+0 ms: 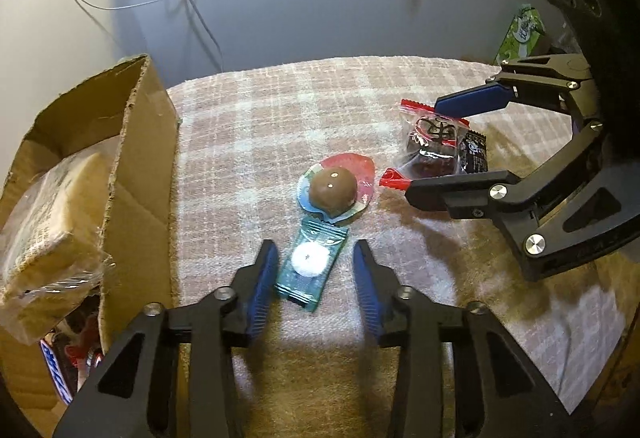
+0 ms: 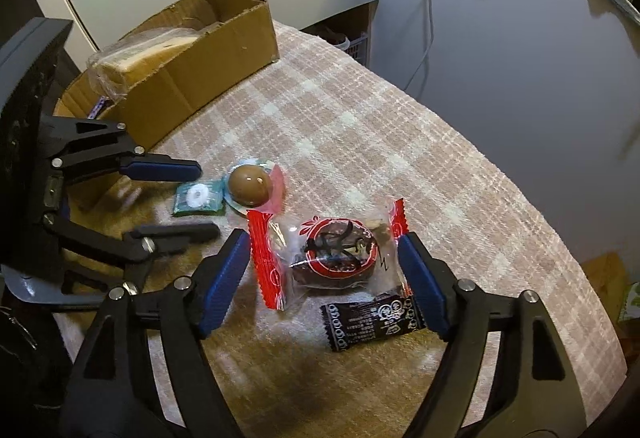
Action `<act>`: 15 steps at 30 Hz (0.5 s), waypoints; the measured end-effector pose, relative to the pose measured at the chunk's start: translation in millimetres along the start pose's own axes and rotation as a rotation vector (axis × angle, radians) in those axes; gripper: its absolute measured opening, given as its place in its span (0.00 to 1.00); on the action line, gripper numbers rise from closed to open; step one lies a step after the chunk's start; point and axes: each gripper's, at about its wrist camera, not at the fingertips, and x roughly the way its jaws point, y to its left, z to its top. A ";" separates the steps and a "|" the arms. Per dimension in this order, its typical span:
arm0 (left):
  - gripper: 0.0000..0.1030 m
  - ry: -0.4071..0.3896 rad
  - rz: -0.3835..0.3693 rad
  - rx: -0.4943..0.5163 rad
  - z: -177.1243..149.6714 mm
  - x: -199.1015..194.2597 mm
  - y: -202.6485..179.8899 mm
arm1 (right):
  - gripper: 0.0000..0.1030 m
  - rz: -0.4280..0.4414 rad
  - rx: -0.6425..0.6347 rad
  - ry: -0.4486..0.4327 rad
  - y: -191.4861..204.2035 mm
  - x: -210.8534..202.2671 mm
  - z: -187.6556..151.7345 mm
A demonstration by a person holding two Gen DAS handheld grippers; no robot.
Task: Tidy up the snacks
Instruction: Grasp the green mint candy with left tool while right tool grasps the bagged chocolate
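Left gripper (image 1: 316, 270) fingers spread around mint (image 1: 309, 262); right gripper (image 2: 324, 282) fingers spread around cake (image 2: 334, 252); closing may snag black packet (image 2: 370, 320).

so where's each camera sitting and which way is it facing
Left wrist: on the left claw, tilted down at the mint between its open fingers, box to its left; the right claw shows at right.
Right wrist: on the right claw, tilted down at the cake pack between its open fingers; the left claw shows at left.
Both share the mint, chocolate ball, cake pack, box and cloth.
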 end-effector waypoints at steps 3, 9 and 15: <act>0.21 -0.004 0.000 -0.011 -0.6 -1.2 3.1 | 0.77 0.004 0.008 -0.005 -2.0 -1.7 1.8; 0.20 -0.017 0.005 -0.003 -4.1 -4.1 5.8 | 0.84 -0.038 -0.006 -0.005 -3.4 -2.8 4.3; 0.20 -0.021 -0.010 -0.014 -8.2 -4.6 8.8 | 0.84 -0.039 -0.010 0.030 -3.8 9.2 3.0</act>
